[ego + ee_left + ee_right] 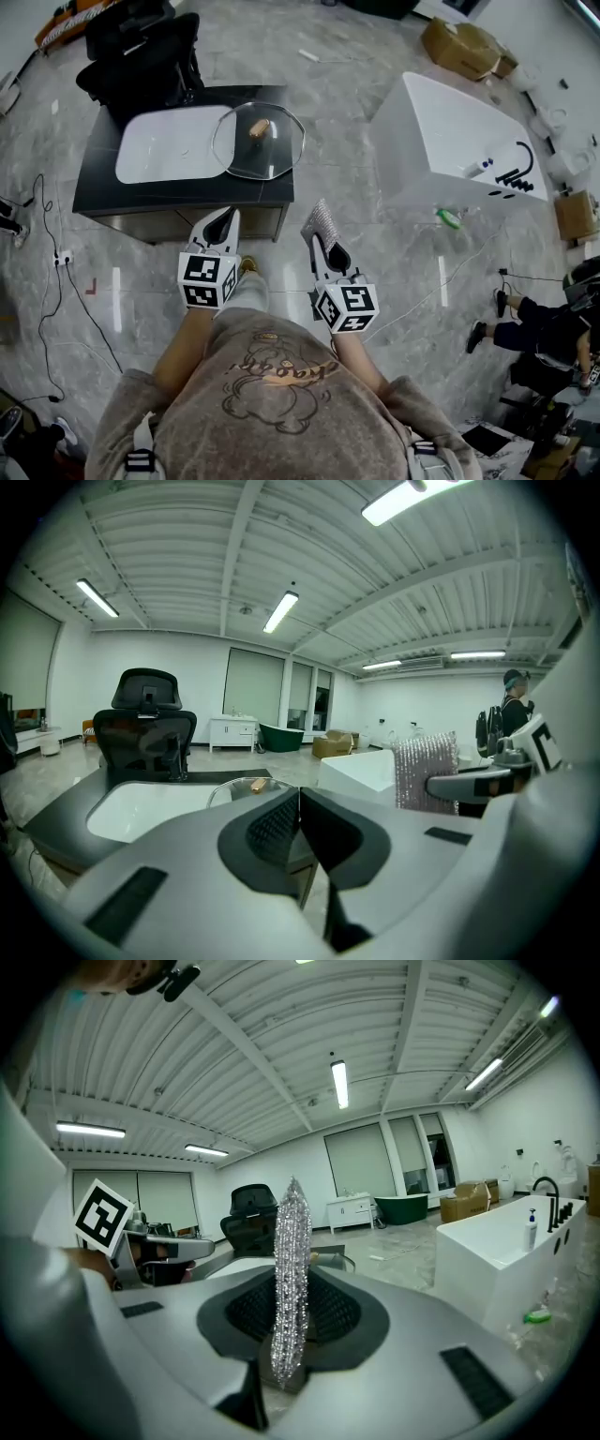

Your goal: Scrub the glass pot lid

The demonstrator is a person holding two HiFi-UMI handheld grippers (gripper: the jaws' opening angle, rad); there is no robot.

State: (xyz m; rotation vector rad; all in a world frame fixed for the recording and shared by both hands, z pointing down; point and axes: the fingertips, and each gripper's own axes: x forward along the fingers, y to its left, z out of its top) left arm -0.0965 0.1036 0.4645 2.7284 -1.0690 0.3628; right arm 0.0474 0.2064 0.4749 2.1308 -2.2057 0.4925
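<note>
The glass pot lid [258, 141] with a wooden knob lies on a black table [187, 202], half over a white basin [169, 145]. My left gripper [228, 216] hangs just short of the table's near edge, shut with nothing between its jaws [299, 794]. My right gripper [323, 236] is to its right over the floor, shut on a silver sparkly scrubbing pad [324, 223] that stands upright between the jaws [289, 1279]. In the left gripper view the lid [246, 786] lies ahead, beyond the jaws. Both grippers are apart from the lid.
A black office chair [141, 47] stands behind the table. A white bathtub [459, 141] is to the right, with a green item [448, 217] on the floor beside it. Cardboard boxes [464, 47] sit far back. Cables [47, 281] run across the floor at left. A person [534, 333] sits at right.
</note>
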